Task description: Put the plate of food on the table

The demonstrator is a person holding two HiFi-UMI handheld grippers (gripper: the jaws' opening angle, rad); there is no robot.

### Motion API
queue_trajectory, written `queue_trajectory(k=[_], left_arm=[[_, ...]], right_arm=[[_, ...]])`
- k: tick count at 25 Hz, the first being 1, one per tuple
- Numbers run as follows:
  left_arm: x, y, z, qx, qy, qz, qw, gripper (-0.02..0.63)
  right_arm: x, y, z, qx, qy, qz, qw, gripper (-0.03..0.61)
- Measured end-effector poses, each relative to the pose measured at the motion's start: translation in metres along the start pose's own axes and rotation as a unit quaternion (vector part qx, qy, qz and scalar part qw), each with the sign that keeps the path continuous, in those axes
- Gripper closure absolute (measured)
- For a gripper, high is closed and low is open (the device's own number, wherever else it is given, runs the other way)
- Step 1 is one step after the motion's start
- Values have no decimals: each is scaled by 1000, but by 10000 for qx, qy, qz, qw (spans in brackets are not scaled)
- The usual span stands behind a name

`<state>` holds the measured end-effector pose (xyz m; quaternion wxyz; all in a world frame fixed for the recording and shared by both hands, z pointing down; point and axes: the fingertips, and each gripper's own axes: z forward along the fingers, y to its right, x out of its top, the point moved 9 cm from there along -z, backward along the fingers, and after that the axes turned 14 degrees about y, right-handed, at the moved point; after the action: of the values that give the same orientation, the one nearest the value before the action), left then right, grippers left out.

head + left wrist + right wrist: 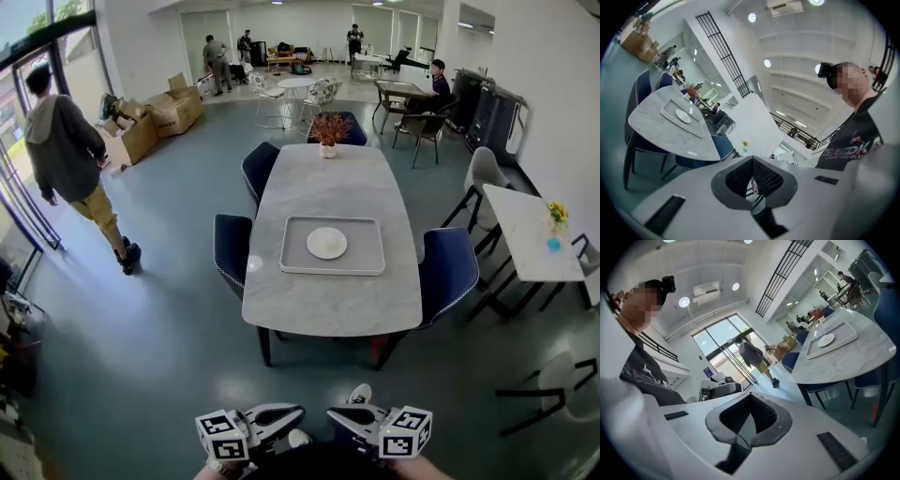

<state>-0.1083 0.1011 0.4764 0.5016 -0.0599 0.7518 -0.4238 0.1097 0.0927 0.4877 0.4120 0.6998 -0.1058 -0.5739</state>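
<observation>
A white plate (327,243) lies on a grey tray (300,263) in the middle of a long marble table (328,178), a few steps ahead of me. I cannot make out any food on it from here. My left gripper (298,413) and right gripper (332,413) hang close to my body at the bottom edge, tips toward each other, far from the table. Both are shut and hold nothing. The left gripper (753,161) view shows the plate (683,116) far off at upper left. In the right gripper (750,397) view the plate (826,340) is at upper right.
Dark blue chairs (232,248) (448,272) stand at the table's sides. A potted plant (328,131) sits at its far end. A person (70,159) walks at the left by glass doors. A second white table (530,234) stands right. Cardboard boxes (159,117) lie far left.
</observation>
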Motion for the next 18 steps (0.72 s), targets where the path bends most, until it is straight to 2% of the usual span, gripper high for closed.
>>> queue_trajectory(k=[18], left_arm=[[-6,1,0,2,-44,-27,10000,607]], right_arm=[[-7,0,-2,54,-43,4,10000,568]])
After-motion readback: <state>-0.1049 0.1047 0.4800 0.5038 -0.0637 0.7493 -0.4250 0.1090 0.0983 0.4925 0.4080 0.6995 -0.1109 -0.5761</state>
